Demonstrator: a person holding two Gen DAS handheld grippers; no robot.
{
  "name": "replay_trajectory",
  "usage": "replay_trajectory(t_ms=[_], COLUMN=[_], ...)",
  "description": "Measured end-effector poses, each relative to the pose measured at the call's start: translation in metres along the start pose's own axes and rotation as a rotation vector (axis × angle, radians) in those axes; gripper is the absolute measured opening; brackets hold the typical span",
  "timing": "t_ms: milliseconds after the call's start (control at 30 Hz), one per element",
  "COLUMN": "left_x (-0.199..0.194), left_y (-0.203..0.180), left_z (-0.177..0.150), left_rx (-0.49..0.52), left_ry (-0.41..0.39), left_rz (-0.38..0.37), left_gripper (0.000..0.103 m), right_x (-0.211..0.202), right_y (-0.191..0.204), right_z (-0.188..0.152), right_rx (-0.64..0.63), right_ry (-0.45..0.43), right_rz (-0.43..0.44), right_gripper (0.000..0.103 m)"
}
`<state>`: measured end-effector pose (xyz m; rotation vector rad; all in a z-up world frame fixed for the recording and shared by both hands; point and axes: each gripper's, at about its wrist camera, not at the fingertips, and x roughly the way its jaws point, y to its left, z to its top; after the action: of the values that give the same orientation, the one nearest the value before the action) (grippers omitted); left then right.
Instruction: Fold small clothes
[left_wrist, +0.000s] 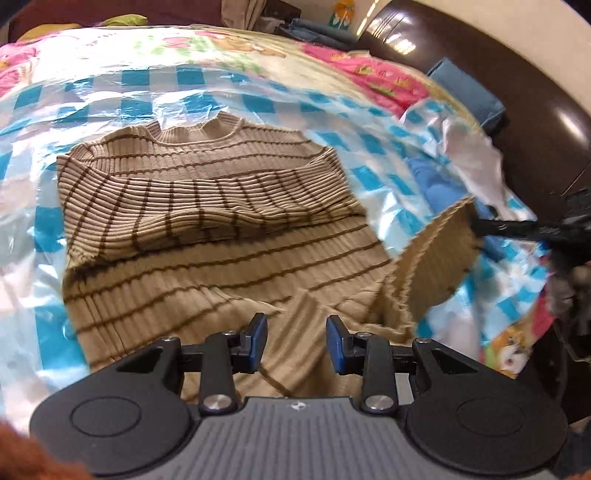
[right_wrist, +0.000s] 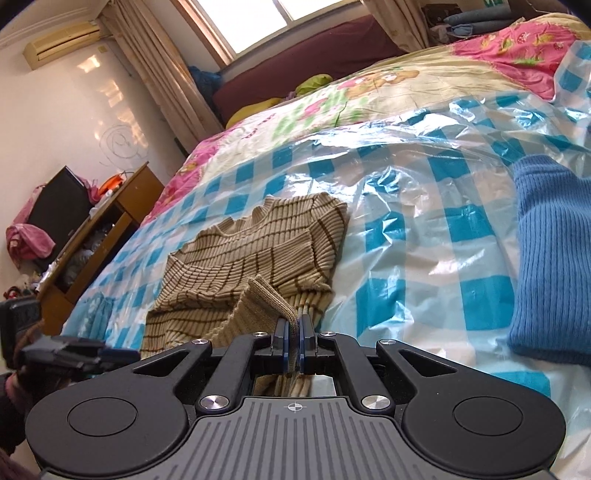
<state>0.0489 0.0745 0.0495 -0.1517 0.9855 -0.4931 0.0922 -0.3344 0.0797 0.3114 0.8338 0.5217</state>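
A beige sweater with brown stripes (left_wrist: 207, 236) lies flat on the blue-checked plastic sheet (left_wrist: 155, 96), collar away from me and one sleeve folded across its chest. My left gripper (left_wrist: 296, 341) hovers open over the sweater's near part, its blue pads apart with nothing pinched between them. My right gripper (right_wrist: 294, 332) is shut on a ribbed edge of the sweater (right_wrist: 258, 295) and holds it lifted off the sheet. In the left wrist view that raised flap (left_wrist: 432, 258) stands up at the right, with the right gripper (left_wrist: 491, 226) clamped on its top.
A folded blue knit garment (right_wrist: 550, 258) lies on the sheet to the right of the sweater. The flowered bedspread (right_wrist: 369, 92) runs beyond the plastic. A dark headboard (left_wrist: 517, 92) bounds one side. A wooden desk (right_wrist: 107, 221) stands past the bed's far edge.
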Motion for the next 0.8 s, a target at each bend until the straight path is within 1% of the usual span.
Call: replay_trajectory(t_ms=[33,133,167,233,267,300,400,500,533,567,600,700,800], left_x=[0.005,0.013,0.016,0.023,0.028,0.03,0.026,0.025,0.026,0.028,0.028,0.021,0.004], left_y=[-0.003,-0.012,-0.014,-0.019,-0.021,-0.021,-0.02,-0.016,-0.015,-0.012,-0.009,-0.003,0.004], left_z=[0.0,-0.001,-0.003,-0.008,-0.008,-0.009,-0.009,-0.007,-0.006,-0.005,-0.004,-0.003,0.0], left_rx=[0.026,0.081,0.102,0.142,0.145,0.133,0.119,0.094,0.079,0.061,0.038,-0.011,-0.063], left_ry=[0.014,0.05,0.056,0.079,0.087,0.096,0.09,0.073,0.066,0.068,0.069,0.032,-0.035], left_rz=[0.004,-0.025,-0.012,0.053,0.064,0.056,0.041,0.055,0.068,0.08,0.088,0.096,0.1], left_gripper=[0.037,0.037,0.037,0.037,0.036,0.034,0.033,0.031,0.027,0.017,0.014,0.011,0.01], right_x=[0.0,0.0,0.0,0.003,0.004,0.005,0.005,0.005,0.006,0.007,0.008,0.006,0.002], right_y=[0.001,0.002,0.001,0.0,0.0,-0.001,-0.001,-0.002,-0.002,-0.002,-0.001,0.004,0.008], right_z=[0.0,-0.001,-0.002,-0.002,-0.003,-0.004,-0.006,-0.008,-0.007,-0.008,-0.007,-0.005,0.0], right_rx=[0.0,0.0,0.003,0.008,0.01,0.012,0.018,0.026,0.029,0.031,0.031,0.018,0.015], right_ry=[0.0,0.006,0.008,0.015,0.017,0.019,0.019,0.019,0.018,0.017,0.015,0.002,-0.025], right_rz=[0.001,0.002,0.002,0.004,0.003,0.004,0.011,0.016,0.016,0.018,0.018,0.017,0.018], right_gripper=[0.004,0.004,0.004,0.004,0.004,0.004,0.004,0.004,0.004,0.004,0.004,0.004,0.004])
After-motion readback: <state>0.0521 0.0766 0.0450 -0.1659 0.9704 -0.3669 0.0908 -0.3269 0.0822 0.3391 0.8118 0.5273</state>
